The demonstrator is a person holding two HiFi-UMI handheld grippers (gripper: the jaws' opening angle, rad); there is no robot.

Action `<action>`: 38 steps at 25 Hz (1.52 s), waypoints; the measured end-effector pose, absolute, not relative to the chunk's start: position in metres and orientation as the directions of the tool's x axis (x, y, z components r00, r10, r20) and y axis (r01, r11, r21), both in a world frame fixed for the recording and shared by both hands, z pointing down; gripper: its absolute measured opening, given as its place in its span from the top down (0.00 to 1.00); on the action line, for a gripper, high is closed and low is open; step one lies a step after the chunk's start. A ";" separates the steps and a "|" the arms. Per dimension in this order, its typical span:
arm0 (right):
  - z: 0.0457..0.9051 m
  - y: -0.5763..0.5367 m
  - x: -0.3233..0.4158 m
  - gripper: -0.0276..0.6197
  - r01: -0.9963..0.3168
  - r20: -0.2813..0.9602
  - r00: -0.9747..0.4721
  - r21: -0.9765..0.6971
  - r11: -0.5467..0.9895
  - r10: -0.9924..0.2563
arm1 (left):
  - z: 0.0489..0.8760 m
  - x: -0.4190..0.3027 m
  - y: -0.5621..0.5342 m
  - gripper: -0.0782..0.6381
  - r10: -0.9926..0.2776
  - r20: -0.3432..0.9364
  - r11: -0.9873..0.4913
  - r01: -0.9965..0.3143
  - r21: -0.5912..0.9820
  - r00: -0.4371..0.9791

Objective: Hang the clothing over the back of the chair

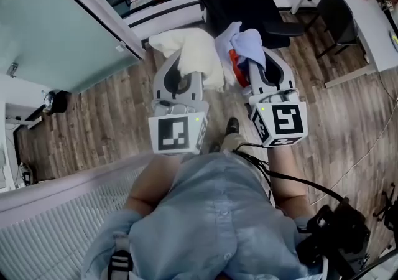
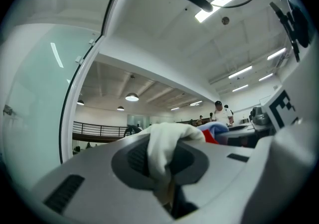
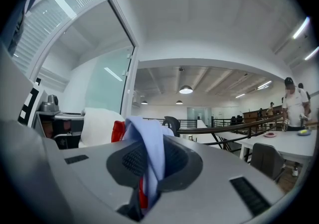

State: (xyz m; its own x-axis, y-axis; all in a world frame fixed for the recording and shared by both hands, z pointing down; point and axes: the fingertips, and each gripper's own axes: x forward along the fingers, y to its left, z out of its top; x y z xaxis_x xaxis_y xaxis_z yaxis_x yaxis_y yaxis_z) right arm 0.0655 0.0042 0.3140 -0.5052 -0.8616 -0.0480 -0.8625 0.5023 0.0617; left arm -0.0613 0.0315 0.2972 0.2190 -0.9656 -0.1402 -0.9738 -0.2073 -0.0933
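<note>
The clothing hangs bunched between my two grippers above the wood floor. Its cream part point(image 1: 193, 51) is pinched in my left gripper point(image 1: 180, 72), and its light-blue and red part point(image 1: 244, 47) is pinched in my right gripper point(image 1: 259, 68). In the left gripper view the cream cloth point(image 2: 164, 146) runs down into the closed jaws of the left gripper point(image 2: 168, 190). The right gripper view shows the blue cloth point(image 3: 149, 151) clamped the same way in the right gripper point(image 3: 142, 195). A black office chair point(image 1: 252, 11) stands just beyond the cloth, and its back point(image 3: 172, 122) shows over the fabric.
A glass partition point(image 1: 56, 17) with a white frame runs along the left. A white desk point(image 1: 367, 17) with a dark chair point(image 1: 339, 14) tucked under it stands at the right. A black railing point(image 3: 234, 127) lies beyond. A person point(image 3: 294, 103) stands far off.
</note>
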 end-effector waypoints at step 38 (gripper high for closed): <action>0.262 -0.285 0.021 0.89 -0.714 -0.089 -0.700 0.098 0.693 -0.709 | 0.253 -0.094 -0.238 0.82 -0.985 -0.174 0.031 -0.998 -0.049 -0.022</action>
